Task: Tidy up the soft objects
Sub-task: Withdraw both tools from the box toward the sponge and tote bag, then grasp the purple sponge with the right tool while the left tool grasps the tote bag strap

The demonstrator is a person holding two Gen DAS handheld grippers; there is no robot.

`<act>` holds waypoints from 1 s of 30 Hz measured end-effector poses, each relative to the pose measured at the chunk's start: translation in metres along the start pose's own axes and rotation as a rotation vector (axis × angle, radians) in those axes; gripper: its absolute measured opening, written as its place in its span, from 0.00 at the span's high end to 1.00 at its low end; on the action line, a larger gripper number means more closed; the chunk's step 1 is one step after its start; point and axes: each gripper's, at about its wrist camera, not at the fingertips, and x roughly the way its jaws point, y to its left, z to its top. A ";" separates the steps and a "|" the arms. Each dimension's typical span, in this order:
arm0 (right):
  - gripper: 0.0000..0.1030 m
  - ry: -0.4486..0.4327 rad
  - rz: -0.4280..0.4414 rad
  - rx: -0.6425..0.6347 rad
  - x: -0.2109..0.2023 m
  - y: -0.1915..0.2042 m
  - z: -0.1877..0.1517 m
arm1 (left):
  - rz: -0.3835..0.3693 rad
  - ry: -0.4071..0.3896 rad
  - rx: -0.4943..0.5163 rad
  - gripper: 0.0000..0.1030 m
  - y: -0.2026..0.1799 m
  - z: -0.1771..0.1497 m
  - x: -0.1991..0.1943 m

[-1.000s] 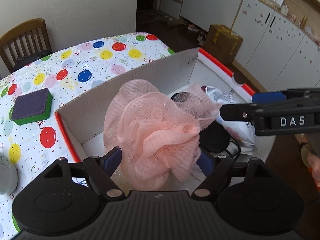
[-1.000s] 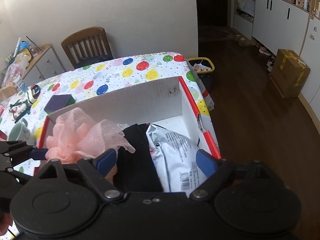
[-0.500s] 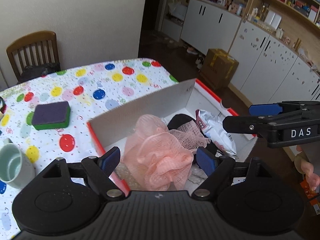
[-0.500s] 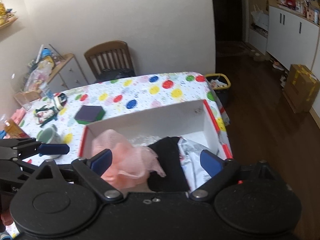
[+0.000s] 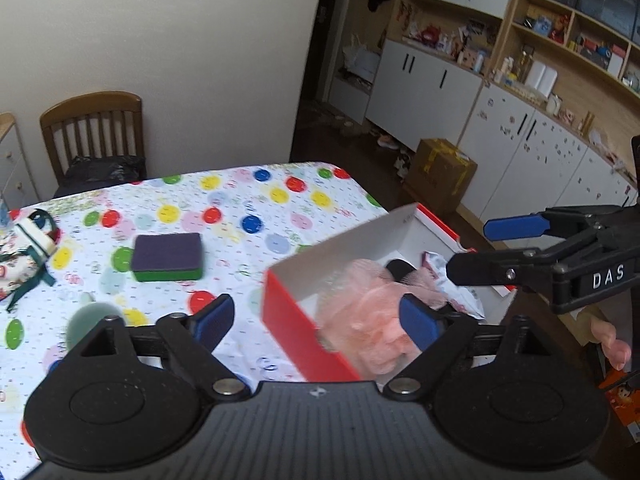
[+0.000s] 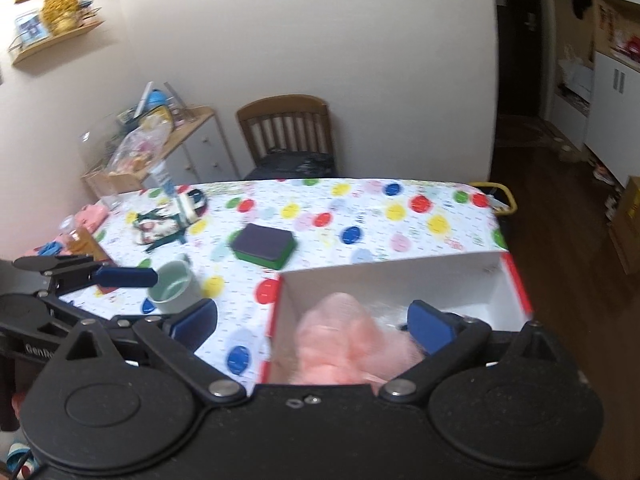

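Both tools gape empty above the box (image 5: 298,326); the sponge (image 5: 167,257) lies flat on the surface (image 5: 248,200), forward-left of the left tool (image 5: 316,318), which is nearer than the right tool (image 6: 314,326).

- The left gripper (image 5: 316,320) is held with its jaws spread wide, nothing between them.
- The right gripper (image 6: 312,324) is likewise held wide apart, nothing gripped.
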 end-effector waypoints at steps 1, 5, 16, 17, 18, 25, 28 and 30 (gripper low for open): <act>0.01 0.003 0.008 -0.011 0.004 0.007 0.002 | 0.001 -0.005 -0.006 0.10 0.007 0.000 -0.004; 0.01 0.014 0.044 -0.044 0.020 0.032 0.013 | 0.009 -0.027 -0.030 0.08 0.042 -0.002 -0.019; 0.01 0.043 0.127 -0.081 0.080 0.082 0.045 | 0.099 -0.045 -0.084 0.02 0.150 0.008 -0.038; 0.01 0.047 0.131 -0.081 0.087 0.085 0.049 | 0.106 -0.044 -0.090 0.02 0.162 0.010 -0.038; 0.01 0.052 0.132 -0.084 0.094 0.088 0.052 | 0.114 -0.043 -0.095 0.02 0.173 0.013 -0.038; 0.01 0.103 0.115 -0.096 0.147 0.099 0.072 | 0.149 0.009 -0.076 0.02 0.247 0.042 -0.022; 0.01 0.130 0.109 -0.107 0.170 0.101 0.078 | 0.164 0.057 -0.067 0.02 0.277 0.058 -0.008; 0.01 0.149 0.104 -0.118 0.185 0.102 0.083 | 0.169 0.088 -0.064 0.02 0.294 0.067 0.002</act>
